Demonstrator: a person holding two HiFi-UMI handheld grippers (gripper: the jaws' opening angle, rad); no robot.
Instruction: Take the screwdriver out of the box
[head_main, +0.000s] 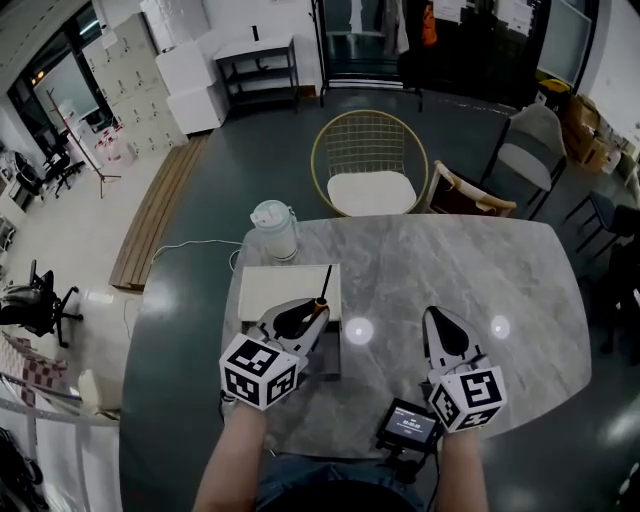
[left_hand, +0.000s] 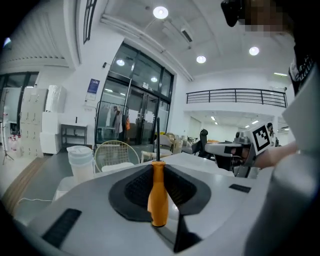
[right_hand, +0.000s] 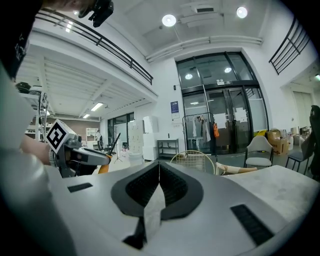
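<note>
The screwdriver (head_main: 321, 300) has an orange handle and a thin black shaft, and it points away from me. My left gripper (head_main: 317, 312) is shut on the handle and holds it in the air over the pale box (head_main: 262, 292) at the table's left. In the left gripper view the screwdriver (left_hand: 158, 195) stands upright between the pads of the left gripper (left_hand: 158, 169), its shaft rising past the tips. My right gripper (head_main: 438, 322) hovers over the table at the right, shut with nothing in it. In its own view the right gripper (right_hand: 159, 176) has its pads pressed together.
A translucent lidded jug (head_main: 274, 230) stands behind the box. A small device with a screen (head_main: 410, 425) lies at the marble table's (head_main: 480, 280) near edge. A round wire chair (head_main: 370, 160) and a grey chair (head_main: 530, 150) stand beyond the far edge.
</note>
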